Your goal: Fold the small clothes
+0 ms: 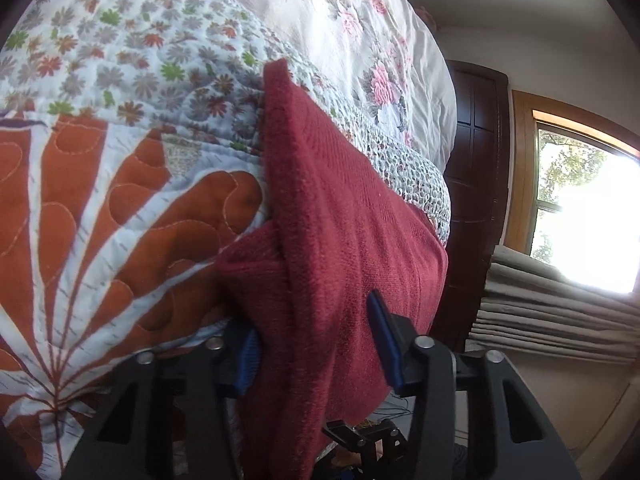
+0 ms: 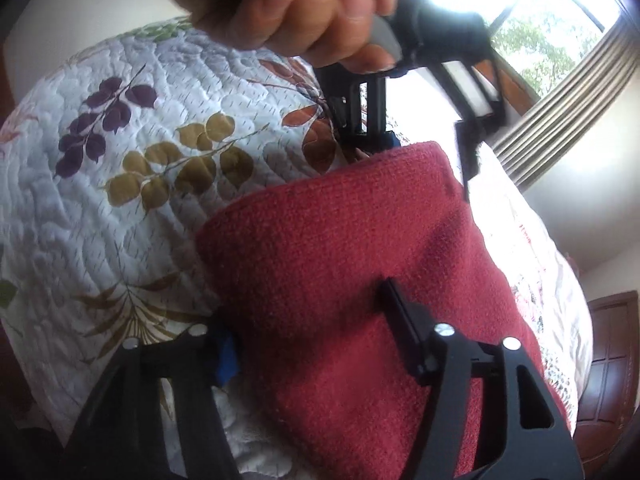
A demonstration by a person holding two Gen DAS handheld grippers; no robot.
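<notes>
Red knit garment [image 1: 344, 216] is doubled over on the quilted bed [image 1: 100, 208], my left gripper [image 1: 316, 340] and right gripper [image 2: 312, 328] each clamped on its near edge, so I judge one fold made with more folding and flattening left.

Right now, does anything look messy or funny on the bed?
Nothing looks broken or spilled. The red knit cloth is bunched and uneven, but both grippers, left and right, pinch it mid-fold over the leafy quilt.
</notes>
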